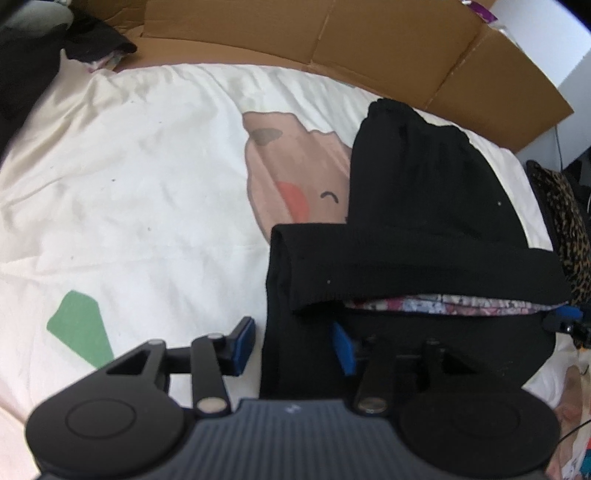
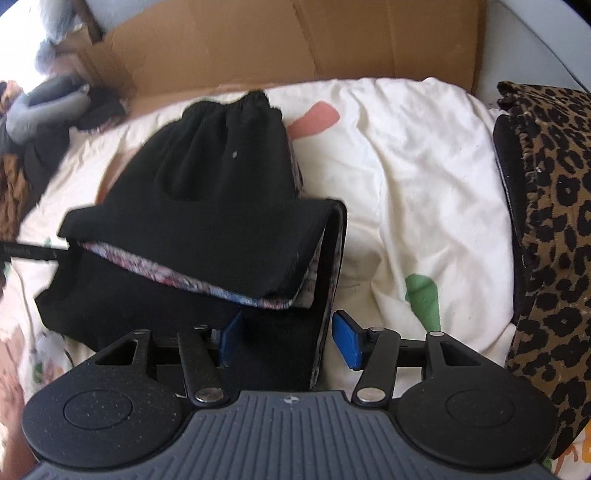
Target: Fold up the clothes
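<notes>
Holding both tongs released, you have the left tongs (image 1: pixel 293 349) and right tongs (image 2: pixel 286 339) each straddling a near corner of the folded black garment (image 2: pixel 207 192), which lies on the white bedsheet (image 2: pixel 413 177).

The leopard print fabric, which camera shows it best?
The right wrist view. There the leopard print fabric fills the right side, its spots sharp, lying beside the white bedding. The left wrist view catches only a thin, dark sliver at its right edge.

Matt black knit garment (image 1: pixel 424 192), perhaps fleecy; creased cotton sheet (image 1: pixel 129 166); plain cardboard (image 1: pixel 369 33).
</notes>
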`<state>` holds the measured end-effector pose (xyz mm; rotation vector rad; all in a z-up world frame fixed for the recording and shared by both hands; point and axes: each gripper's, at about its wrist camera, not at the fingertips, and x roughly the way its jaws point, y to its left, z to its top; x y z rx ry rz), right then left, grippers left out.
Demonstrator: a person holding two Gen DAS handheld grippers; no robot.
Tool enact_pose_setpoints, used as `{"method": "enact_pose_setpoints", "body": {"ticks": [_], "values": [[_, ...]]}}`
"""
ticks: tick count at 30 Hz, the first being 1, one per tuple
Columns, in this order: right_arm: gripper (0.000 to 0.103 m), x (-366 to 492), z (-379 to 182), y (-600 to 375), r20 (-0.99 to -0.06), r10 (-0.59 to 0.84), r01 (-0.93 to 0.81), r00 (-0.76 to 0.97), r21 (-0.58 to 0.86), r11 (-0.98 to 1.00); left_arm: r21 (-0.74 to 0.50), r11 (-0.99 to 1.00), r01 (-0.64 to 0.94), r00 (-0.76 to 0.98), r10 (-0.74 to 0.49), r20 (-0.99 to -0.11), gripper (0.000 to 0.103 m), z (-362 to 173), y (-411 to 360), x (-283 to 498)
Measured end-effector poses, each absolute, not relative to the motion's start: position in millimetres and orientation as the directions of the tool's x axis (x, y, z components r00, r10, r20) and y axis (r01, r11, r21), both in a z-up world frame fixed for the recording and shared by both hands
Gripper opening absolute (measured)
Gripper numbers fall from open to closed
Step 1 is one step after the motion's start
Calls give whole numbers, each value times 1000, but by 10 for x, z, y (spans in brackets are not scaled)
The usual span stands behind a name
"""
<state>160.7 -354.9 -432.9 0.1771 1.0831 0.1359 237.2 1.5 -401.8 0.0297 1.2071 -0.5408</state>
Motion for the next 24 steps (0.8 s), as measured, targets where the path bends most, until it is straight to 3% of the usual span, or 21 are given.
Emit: {"method": "enact_pose_setpoints", "body": {"ticks": [24], "values": [[61, 2127, -4281, -3610, -846, 114, -33, 520, 113, 993, -244, 849, 469, 290, -409, -865, 51, -3971, -239, 2739]]}}
